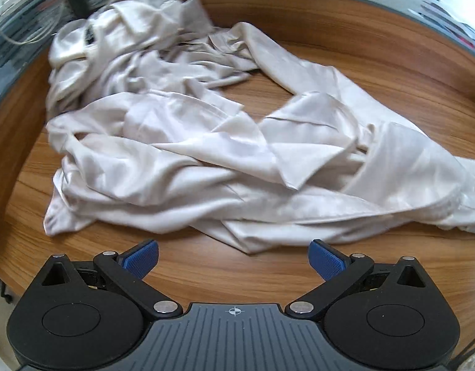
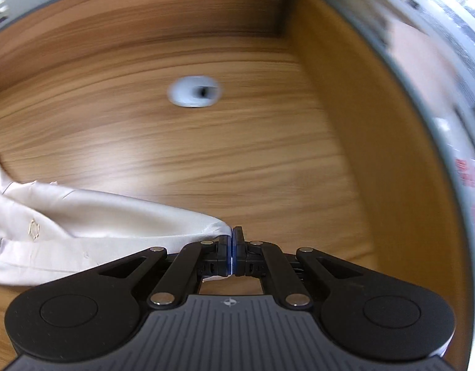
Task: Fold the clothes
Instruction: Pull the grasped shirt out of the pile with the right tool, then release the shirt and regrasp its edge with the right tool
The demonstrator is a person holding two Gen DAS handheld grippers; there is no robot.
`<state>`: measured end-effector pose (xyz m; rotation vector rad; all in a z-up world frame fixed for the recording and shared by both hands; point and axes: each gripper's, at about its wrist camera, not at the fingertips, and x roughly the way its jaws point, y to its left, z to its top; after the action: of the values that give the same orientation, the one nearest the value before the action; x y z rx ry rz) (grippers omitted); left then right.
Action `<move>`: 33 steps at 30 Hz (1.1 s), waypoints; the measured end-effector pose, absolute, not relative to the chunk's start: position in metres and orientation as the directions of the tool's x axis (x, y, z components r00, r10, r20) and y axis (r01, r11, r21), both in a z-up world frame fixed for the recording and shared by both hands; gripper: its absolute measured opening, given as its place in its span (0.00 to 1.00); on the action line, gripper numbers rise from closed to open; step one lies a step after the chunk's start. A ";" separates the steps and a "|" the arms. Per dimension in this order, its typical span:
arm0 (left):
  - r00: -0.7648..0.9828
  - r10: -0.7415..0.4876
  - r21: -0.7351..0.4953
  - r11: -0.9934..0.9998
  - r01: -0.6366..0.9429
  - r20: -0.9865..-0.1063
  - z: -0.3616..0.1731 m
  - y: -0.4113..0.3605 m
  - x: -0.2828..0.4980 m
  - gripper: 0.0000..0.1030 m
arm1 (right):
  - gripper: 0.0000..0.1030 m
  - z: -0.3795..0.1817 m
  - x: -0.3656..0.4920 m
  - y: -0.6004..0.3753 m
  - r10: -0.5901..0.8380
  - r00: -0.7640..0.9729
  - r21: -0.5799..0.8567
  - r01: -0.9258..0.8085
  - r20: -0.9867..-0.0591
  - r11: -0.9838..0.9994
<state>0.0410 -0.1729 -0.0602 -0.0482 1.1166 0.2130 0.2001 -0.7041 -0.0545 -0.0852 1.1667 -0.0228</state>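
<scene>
We hold shirt (image 2: 92, 216) corner pinched in right gripper (image 2: 233, 237), cloth trailing toward 9 o'clock; left gripper (image 1: 233, 258) spread wide, empty, crumpled heap at its 12 o'clock, nearer.

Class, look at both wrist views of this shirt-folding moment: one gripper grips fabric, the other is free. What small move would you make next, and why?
Probably bring the left gripper, whose jaws stand open over bare wooden table, forward onto the near edge of the crumpled cream shirt and close there. The right gripper is already shut on one pinched corner of it, so a second hold would let the heap be pulled flat.
</scene>
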 end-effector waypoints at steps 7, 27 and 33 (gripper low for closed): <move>0.418 0.109 0.030 0.981 -0.191 -0.902 -0.054 -0.230 0.061 1.00 | 0.01 -0.047 0.197 -0.777 -0.110 0.372 -0.127 -0.022 -0.922 0.992; 0.353 0.263 0.241 0.965 -0.107 -0.898 -0.087 -0.234 0.077 1.00 | 0.57 -0.042 0.184 -0.643 0.231 0.319 0.019 -0.551 -0.919 0.834; 0.336 0.268 0.263 0.963 -0.060 -0.903 -0.097 -0.229 0.087 1.00 | 0.65 -0.038 0.202 -0.567 0.343 0.273 0.071 -0.681 -0.899 0.729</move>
<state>0.0868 -0.2293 -0.0973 0.1956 1.2118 0.2154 0.2018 -0.5668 -0.0380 -0.3611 1.0936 0.7088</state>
